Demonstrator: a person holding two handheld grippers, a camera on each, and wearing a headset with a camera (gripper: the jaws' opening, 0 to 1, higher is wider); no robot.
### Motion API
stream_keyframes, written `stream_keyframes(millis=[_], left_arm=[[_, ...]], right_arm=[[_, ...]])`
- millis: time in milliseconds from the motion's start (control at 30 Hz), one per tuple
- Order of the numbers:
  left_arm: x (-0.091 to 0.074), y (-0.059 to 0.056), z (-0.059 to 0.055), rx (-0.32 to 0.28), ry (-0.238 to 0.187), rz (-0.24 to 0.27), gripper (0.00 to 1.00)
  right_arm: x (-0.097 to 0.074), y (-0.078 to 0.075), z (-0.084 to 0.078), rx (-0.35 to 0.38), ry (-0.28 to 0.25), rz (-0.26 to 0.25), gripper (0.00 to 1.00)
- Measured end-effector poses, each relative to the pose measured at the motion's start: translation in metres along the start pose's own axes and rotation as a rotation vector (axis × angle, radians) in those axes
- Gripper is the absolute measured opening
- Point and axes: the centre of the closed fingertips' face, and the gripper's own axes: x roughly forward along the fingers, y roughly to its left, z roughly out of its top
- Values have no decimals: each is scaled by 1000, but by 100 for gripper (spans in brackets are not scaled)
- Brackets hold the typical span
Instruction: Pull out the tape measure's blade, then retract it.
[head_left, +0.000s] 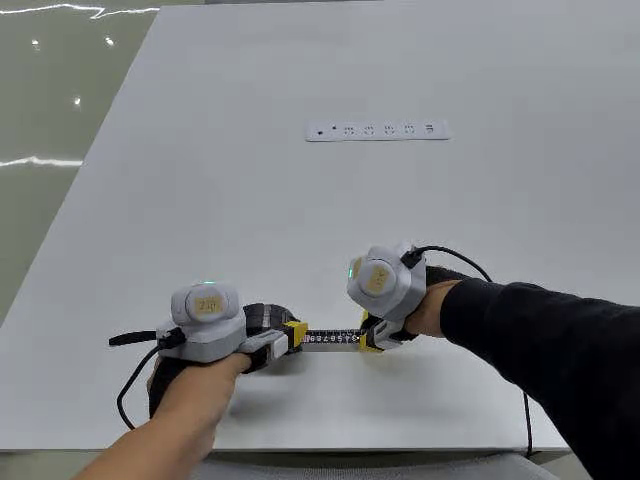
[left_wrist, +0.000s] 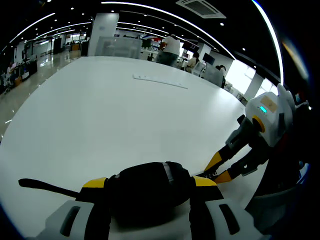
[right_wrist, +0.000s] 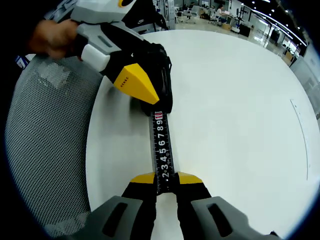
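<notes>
**Short run of blade out, both grips on: a slip was the main hazard**

The white table (head_left: 300, 200) carried the work close to its near edge. The left gripper (left_wrist: 150, 186) was clamped on the black tape measure case (right_wrist: 162, 82), which rested on the table. The right gripper (right_wrist: 162, 178) was pinched to a narrow slit on the blade (right_wrist: 160, 145) near its free end. A short stretch of numbered tape lay straight between the two.

The biggest risk, as I judged it, was to the case. It was rounded and held only by the yellow jaw tips on its flanks, so a harder pull could twist it or drag it out, and the table edge was near enough for it to drop off. The blade was the lesser worry. It was thin and slick, and if it slid through the right jaws the spring would snap it back. Releasing it all at once to retract it would do the same.

The right gripper view gave the numerals and the blade's entry into the case, which were too small to read in the head view. The left gripper view showed the case seated between its own tips and a black strap or cord (left_wrist: 45, 186) trailing aside, though the case hid the blade's exit. The head view showed the near edge and a socket strip (head_left: 377, 130) well apart up the table.
</notes>
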Motion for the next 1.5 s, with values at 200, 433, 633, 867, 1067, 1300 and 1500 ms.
stream_keyframes(millis=[200, 433, 633, 867, 1067, 1300, 1500], left_arm=[[0, 1, 0, -1, 2, -1, 60], [1, 1, 0, -2, 0, 0, 60], [1, 2, 0, -2, 1, 0, 60], [0, 1, 0, -3, 1, 0, 60], [0, 1, -1, -4, 2, 1, 60], [0, 1, 0, -4, 2, 1, 60], [1, 1, 0, -5, 2, 1, 60]], right_arm=[[1, 1, 2, -2, 1, 1, 10], [3, 1, 4, 1, -4, 2, 10], [3, 1, 5, 0, -7, 4, 10], [3, 2, 7, -1, -12, 7, 10], [4, 2, 9, -1, -14, 8, 10], [5, 1, 10, -1, -16, 7, 10], [6, 1, 11, 1, -19, 4, 10]])
